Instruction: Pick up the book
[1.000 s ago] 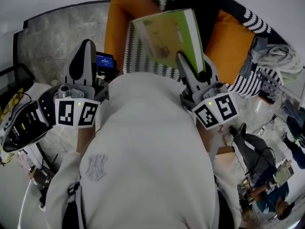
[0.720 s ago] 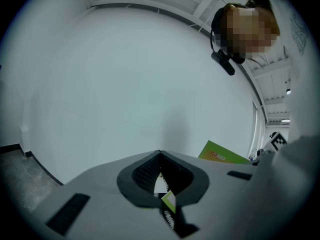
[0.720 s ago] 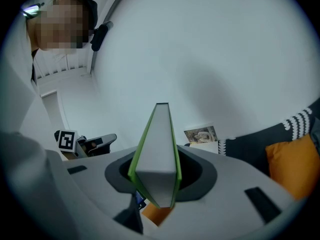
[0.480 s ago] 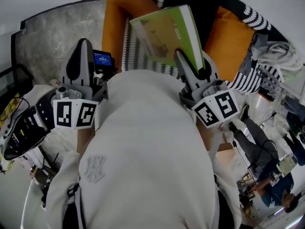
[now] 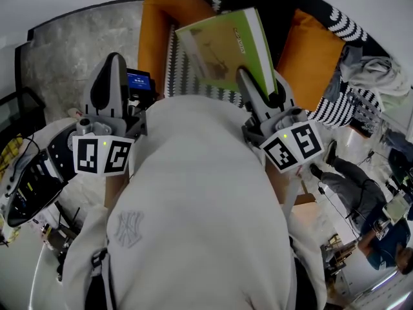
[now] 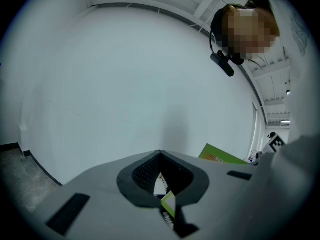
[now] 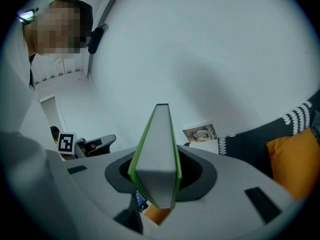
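Orange cushions (image 5: pixel 313 53) behind, green-covered book (image 5: pixel 222 44), white page edges

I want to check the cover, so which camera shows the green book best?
The head view: the green book shows its whole cover there. The right gripper view shows only its page edge between the fingers; the left gripper view, just a corner.
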The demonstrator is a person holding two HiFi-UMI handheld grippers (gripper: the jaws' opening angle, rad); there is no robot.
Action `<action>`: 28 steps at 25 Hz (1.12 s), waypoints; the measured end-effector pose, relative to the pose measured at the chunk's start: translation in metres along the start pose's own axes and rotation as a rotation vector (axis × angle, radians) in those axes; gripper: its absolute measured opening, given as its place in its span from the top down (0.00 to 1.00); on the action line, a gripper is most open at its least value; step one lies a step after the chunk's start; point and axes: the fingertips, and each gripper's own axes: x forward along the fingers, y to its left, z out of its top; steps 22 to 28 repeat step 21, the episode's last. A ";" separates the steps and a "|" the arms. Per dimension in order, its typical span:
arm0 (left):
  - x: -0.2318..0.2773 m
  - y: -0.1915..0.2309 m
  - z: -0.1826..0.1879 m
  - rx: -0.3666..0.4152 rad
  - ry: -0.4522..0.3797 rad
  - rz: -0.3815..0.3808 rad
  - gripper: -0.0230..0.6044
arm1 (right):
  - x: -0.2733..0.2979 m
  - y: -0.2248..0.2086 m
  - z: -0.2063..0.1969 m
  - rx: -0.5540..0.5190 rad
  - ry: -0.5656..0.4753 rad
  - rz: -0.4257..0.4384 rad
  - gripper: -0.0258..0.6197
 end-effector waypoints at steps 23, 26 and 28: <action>-0.009 -0.007 0.014 0.006 -0.021 0.007 0.95 | -0.009 0.005 0.008 0.000 -0.011 0.009 0.73; -0.009 -0.007 0.014 0.006 -0.021 0.007 0.95 | -0.009 0.005 0.008 0.000 -0.011 0.009 0.73; -0.009 -0.007 0.014 0.006 -0.021 0.007 0.95 | -0.009 0.005 0.008 0.000 -0.011 0.009 0.73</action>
